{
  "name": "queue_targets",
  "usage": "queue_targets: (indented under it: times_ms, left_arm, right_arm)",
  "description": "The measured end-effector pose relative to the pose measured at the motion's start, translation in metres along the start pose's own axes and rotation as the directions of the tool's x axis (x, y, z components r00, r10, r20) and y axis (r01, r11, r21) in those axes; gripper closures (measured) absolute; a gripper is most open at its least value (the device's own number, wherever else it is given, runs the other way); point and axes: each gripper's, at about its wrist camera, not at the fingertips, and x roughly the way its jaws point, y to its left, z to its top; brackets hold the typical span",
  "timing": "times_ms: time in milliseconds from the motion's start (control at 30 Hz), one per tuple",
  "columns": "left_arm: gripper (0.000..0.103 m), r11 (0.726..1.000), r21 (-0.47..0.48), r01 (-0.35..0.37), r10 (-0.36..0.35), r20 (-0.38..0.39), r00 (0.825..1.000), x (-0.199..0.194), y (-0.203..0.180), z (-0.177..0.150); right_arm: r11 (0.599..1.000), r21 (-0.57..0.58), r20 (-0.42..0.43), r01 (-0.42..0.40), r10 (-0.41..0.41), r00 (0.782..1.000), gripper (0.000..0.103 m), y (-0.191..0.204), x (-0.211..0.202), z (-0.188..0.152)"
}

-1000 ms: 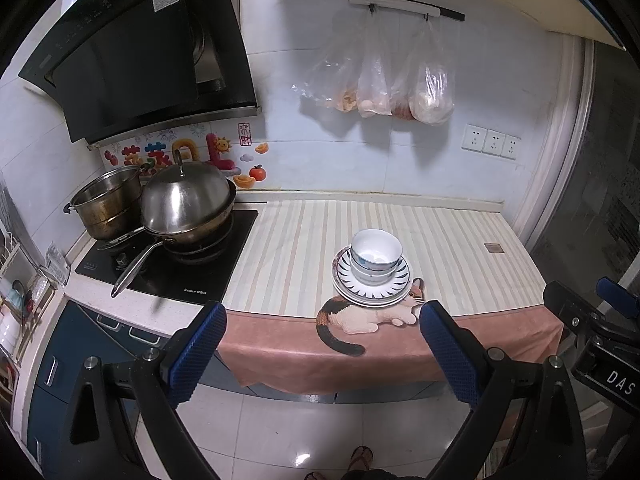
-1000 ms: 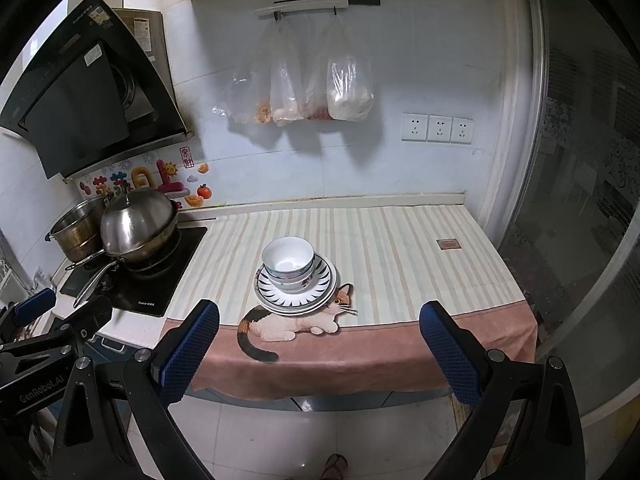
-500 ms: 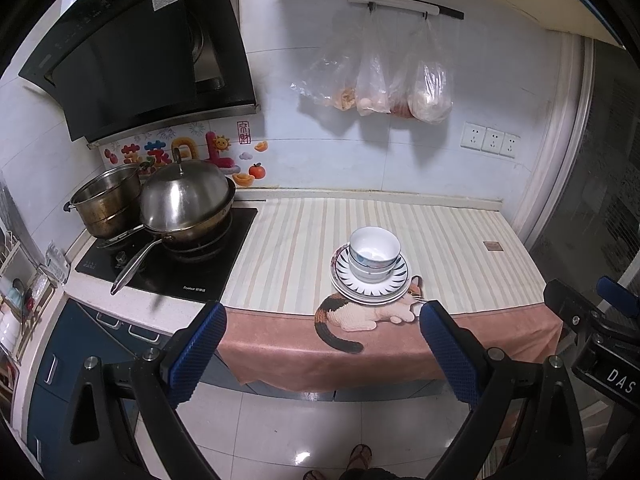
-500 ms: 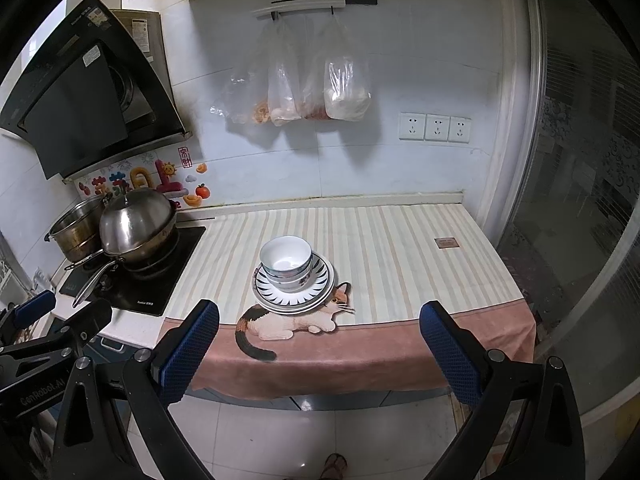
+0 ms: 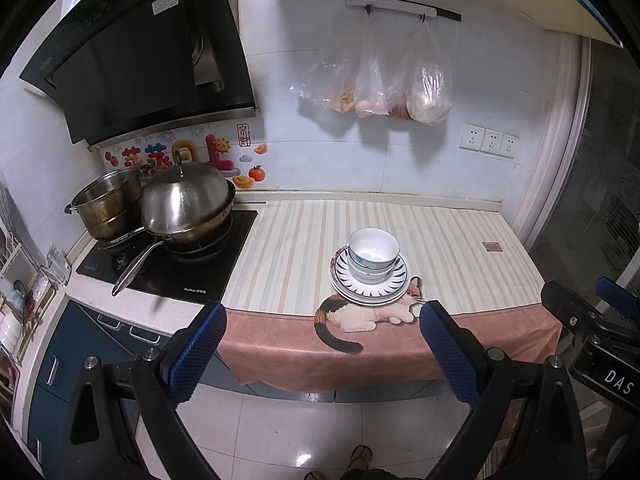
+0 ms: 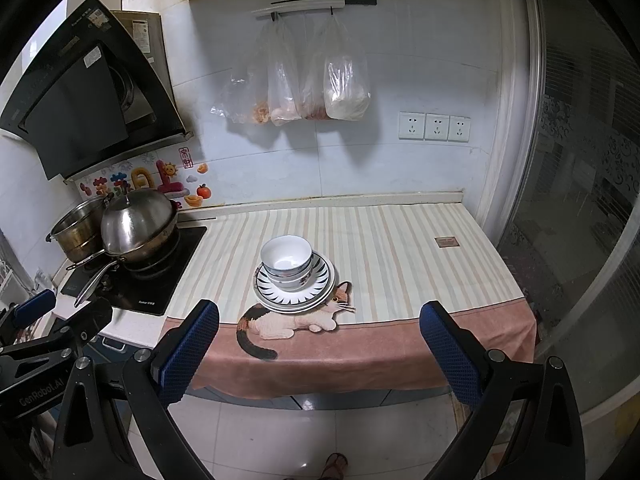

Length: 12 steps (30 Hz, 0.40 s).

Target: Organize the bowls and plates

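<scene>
While both grippers hang spread wide and empty off the counter's front edge, the stacked bowls (image 5: 373,255) on plates (image 5: 370,285) sit ahead, slightly right of the left gripper (image 5: 320,350), slightly left of the right gripper (image 6: 320,350).

A lidded steel pan (image 5: 186,206) and a pot (image 5: 106,208) sit on the black stove (image 5: 168,268). A striped cat-print cloth (image 5: 440,248) covers the counter (image 5: 100,300). Plastic bags (image 5: 376,80) hang beside wall sockets (image 5: 488,141).

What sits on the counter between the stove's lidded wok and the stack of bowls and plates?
Only bare striped cloth lies between the lidded wok and the stack of bowls and plates; both wrist views show it.
</scene>
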Motion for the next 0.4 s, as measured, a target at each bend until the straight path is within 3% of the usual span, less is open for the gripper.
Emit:
queue_targets:
  times_ms: [400]
  left_arm:
    - [0.004, 1.000, 0.002, 0.002, -0.002, 0.008, 1.000, -0.0038, 0.0036, 0.0000]
  right_arm:
    - [1.000, 0.005, 0.002, 0.002, -0.002, 1.000, 0.001, 0.0026, -0.0041, -0.0026]
